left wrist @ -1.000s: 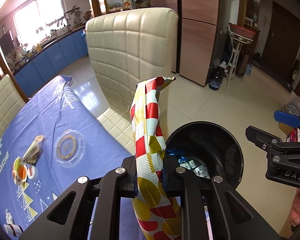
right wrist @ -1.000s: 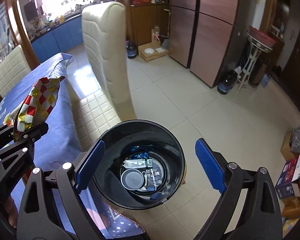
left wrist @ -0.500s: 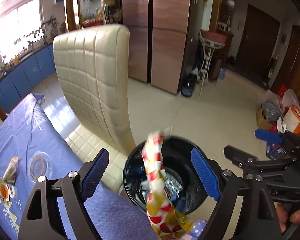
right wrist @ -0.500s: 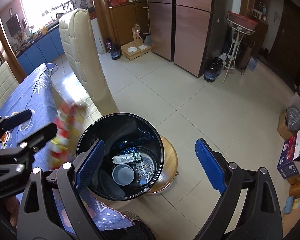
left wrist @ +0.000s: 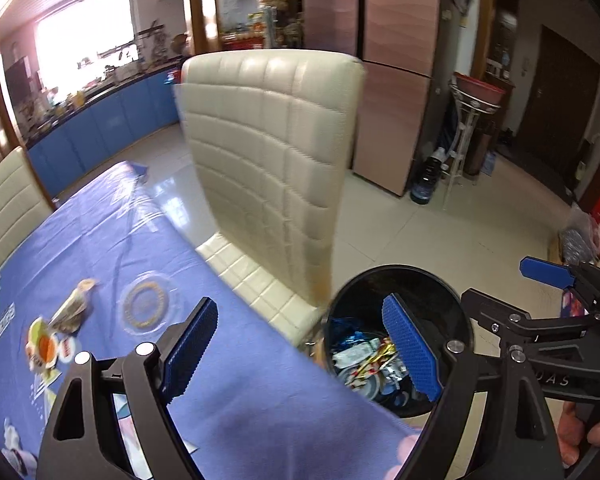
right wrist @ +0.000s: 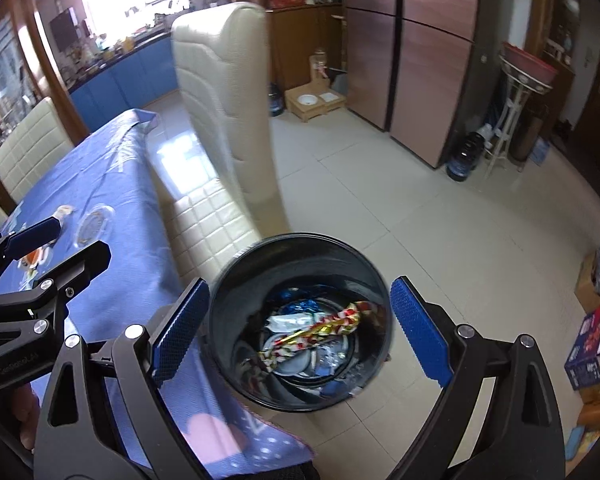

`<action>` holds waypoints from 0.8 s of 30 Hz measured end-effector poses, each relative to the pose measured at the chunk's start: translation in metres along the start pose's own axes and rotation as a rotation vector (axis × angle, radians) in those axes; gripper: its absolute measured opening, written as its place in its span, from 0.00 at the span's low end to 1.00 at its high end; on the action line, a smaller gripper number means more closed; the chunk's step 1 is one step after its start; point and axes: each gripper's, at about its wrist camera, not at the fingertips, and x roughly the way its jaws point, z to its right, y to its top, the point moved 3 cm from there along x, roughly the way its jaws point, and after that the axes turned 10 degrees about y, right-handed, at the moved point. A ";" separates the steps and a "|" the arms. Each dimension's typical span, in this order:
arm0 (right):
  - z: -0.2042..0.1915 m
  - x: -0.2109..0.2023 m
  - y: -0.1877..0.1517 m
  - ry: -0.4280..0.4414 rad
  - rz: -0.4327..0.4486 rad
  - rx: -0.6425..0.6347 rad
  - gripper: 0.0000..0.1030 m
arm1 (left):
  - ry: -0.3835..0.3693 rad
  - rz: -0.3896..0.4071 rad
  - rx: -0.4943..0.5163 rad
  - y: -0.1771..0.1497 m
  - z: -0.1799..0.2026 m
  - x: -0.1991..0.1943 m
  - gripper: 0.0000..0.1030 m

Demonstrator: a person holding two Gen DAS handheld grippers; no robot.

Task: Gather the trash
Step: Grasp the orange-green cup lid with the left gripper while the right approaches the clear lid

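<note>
From my right camera I look straight down into the black bin (right wrist: 300,320), which stands on the tiled floor just beside the table edge. The red, white and yellow checked wrapper (right wrist: 320,332) lies inside it, stretched at a slant across the heap. Under and around it I make out a white packet (right wrist: 288,322), crumpled blue foil (right wrist: 300,304) toward the back wall, and a round grey lid or dish (right wrist: 296,362) near the bottom; the rest of the heap is too jumbled to name.

My right gripper (right wrist: 300,328) hangs over the bin with its blue pads spread wide, one to each side of the rim, holding nothing. My left gripper (left wrist: 300,354) is likewise released and empty, its pads far apart; one pad sits over the blue tablecloth (left wrist: 100,240), the other over the bin's mouth (left wrist: 440,300). Through that camera the wrapper (left wrist: 374,360) shows as a scrap of red and gold among the rubbish.

Still on the table I see a clear round plastic lid (left wrist: 146,306), a crumpled brownish wrapper (left wrist: 74,308) beside it, and a small orange and white packet (left wrist: 44,346) just beyond that. A cream padded chair (left wrist: 272,168) stands between the table and the bin.
</note>
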 end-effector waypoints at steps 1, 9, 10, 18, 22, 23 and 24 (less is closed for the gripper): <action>-0.007 0.002 0.001 0.011 -0.002 -0.012 0.88 | 0.019 -0.003 -0.015 -0.002 -0.010 -0.001 0.80; -0.102 0.033 0.011 0.150 -0.040 -0.174 0.88 | 0.193 -0.042 -0.155 -0.032 -0.108 -0.014 0.80; -0.114 0.037 0.012 0.166 -0.046 -0.193 0.88 | 0.217 -0.052 -0.176 -0.038 -0.122 -0.015 0.80; -0.209 0.070 0.006 0.263 -0.102 -0.328 0.88 | 0.355 -0.122 -0.304 -0.082 -0.212 -0.019 0.80; -0.241 0.085 0.005 0.265 -0.123 -0.380 0.89 | 0.389 -0.149 -0.336 -0.091 -0.247 -0.007 0.80; -0.247 0.090 0.005 0.261 -0.130 -0.389 0.89 | 0.394 -0.153 -0.340 -0.092 -0.252 -0.003 0.80; -0.251 0.096 0.006 0.256 -0.138 -0.396 0.91 | 0.399 -0.158 -0.345 -0.092 -0.259 0.003 0.80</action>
